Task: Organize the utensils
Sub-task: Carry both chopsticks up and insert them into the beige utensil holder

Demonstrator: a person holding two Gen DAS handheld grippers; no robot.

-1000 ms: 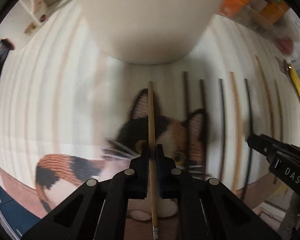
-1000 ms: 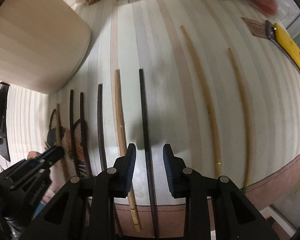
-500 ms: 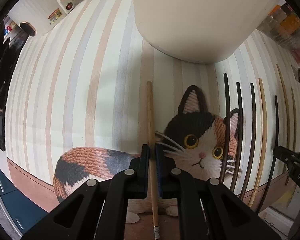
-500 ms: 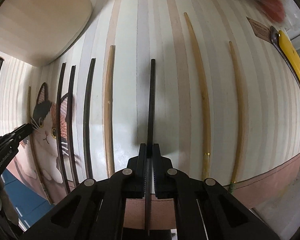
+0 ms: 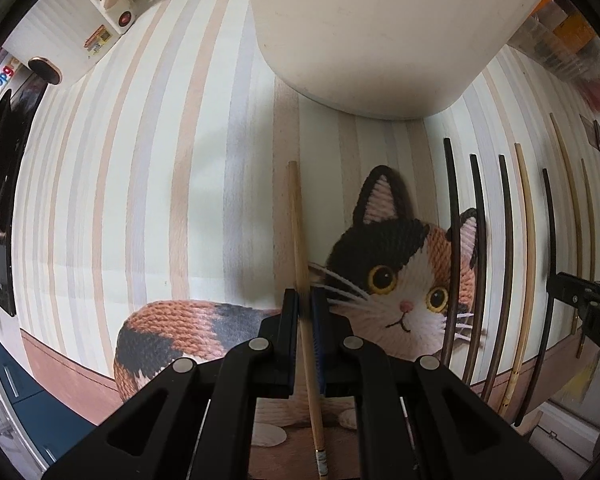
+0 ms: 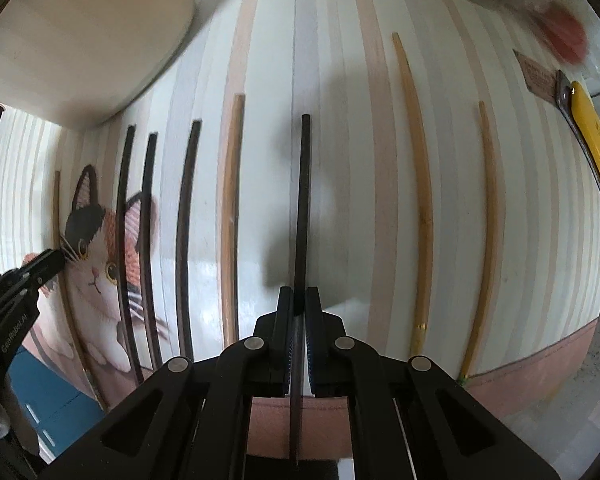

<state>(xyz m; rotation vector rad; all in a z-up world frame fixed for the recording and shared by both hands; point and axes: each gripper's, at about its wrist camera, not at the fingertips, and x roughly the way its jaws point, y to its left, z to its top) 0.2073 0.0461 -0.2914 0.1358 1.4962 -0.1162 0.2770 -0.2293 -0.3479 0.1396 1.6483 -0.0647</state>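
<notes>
My left gripper (image 5: 305, 300) is shut on a light wooden chopstick (image 5: 298, 232) that points away over the striped cat-print mat (image 5: 140, 184), left of the cat's face. My right gripper (image 6: 299, 300) is shut on a black chopstick (image 6: 303, 200) that points away over the mat. Several more chopsticks lie in a row on the mat: three black ones (image 6: 186, 216) and a wooden one (image 6: 232, 216) to the left of the held black one, two wooden ones (image 6: 420, 184) to its right. The left gripper also shows at the right wrist view's left edge (image 6: 40, 268).
A large cream container (image 5: 372, 40) stands at the back of the mat. A yellow-handled tool (image 6: 592, 144) lies at the far right. A white device (image 5: 108, 20) sits at the back left. The mat's brown front border (image 6: 540, 364) runs along the table edge.
My right gripper closed on the black chopstick that lay between its open fingers. My left gripper, still holding the wooden chopstick, shifted left, away from the cream container.
</notes>
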